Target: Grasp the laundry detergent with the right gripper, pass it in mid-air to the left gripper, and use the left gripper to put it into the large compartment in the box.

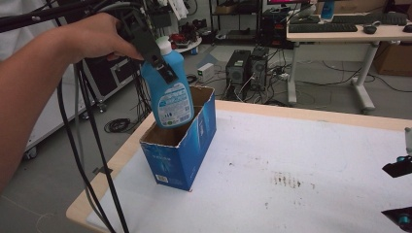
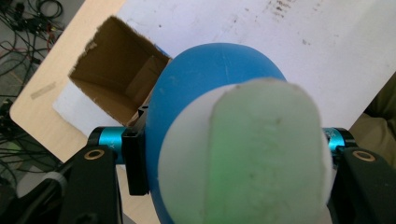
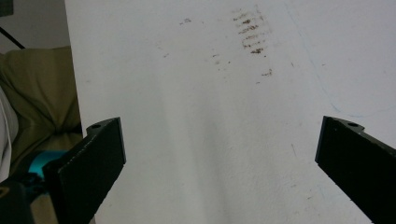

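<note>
A blue bottle (image 1: 170, 90) with a white cap and a printed label hangs upright over the open blue cardboard box (image 1: 182, 145) at the table's left side, its base at the box's mouth. My left gripper (image 1: 156, 57) is shut on the bottle's upper body. In the left gripper view the bottle (image 2: 205, 84) fills the middle, white cap toward the camera, with the box's brown inside (image 2: 116, 77) beyond it. My right gripper (image 3: 219, 158) stands open over the bare white table top, its black jaws wide apart; its tips (image 1: 399, 191) show at the right edge of the high view.
The white table top (image 1: 291, 160) carries brown smudges (image 1: 286, 180) near its middle. Black cables (image 1: 85, 160) hang off the left gripper past the table's left edge. Beyond the table are computer towers on the floor and a desk (image 1: 350, 31) with keyboards.
</note>
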A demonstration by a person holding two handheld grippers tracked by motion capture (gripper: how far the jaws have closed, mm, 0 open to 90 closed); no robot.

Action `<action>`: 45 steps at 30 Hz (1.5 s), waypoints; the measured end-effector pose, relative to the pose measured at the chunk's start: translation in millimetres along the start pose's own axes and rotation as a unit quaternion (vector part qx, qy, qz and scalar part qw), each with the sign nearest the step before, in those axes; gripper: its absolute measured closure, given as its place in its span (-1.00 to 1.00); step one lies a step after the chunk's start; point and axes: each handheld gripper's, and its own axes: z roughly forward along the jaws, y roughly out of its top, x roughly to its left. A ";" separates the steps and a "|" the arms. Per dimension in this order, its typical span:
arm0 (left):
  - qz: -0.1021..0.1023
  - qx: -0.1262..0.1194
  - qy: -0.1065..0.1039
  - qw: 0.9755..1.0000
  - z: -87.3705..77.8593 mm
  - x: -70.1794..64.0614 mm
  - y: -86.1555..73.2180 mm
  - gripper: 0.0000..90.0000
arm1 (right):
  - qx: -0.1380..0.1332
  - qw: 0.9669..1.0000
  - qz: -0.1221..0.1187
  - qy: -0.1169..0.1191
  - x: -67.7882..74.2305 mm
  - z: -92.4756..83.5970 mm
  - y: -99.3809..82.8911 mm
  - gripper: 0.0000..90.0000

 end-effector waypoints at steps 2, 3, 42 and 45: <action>-0.003 0.004 -0.002 1.000 6.7 4.0 -5.4 -0.16 | 0.000 1.000 0.001 0.000 -0.9 1.0 0.3 -0.98; -0.004 0.005 -0.002 1.000 10.2 5.4 -7.9 -0.16 | 0.000 1.000 0.001 0.000 -0.9 1.0 0.3 -0.98; 0.003 0.065 -0.047 0.997 146.5 13.1 -50.6 -0.22 | 0.022 1.000 0.013 -0.002 -2.1 15.0 0.2 -0.98; -0.010 0.045 -0.040 0.998 141.1 14.2 -50.1 -0.34 | 0.022 1.000 0.010 -0.002 -2.4 16.5 0.9 -0.98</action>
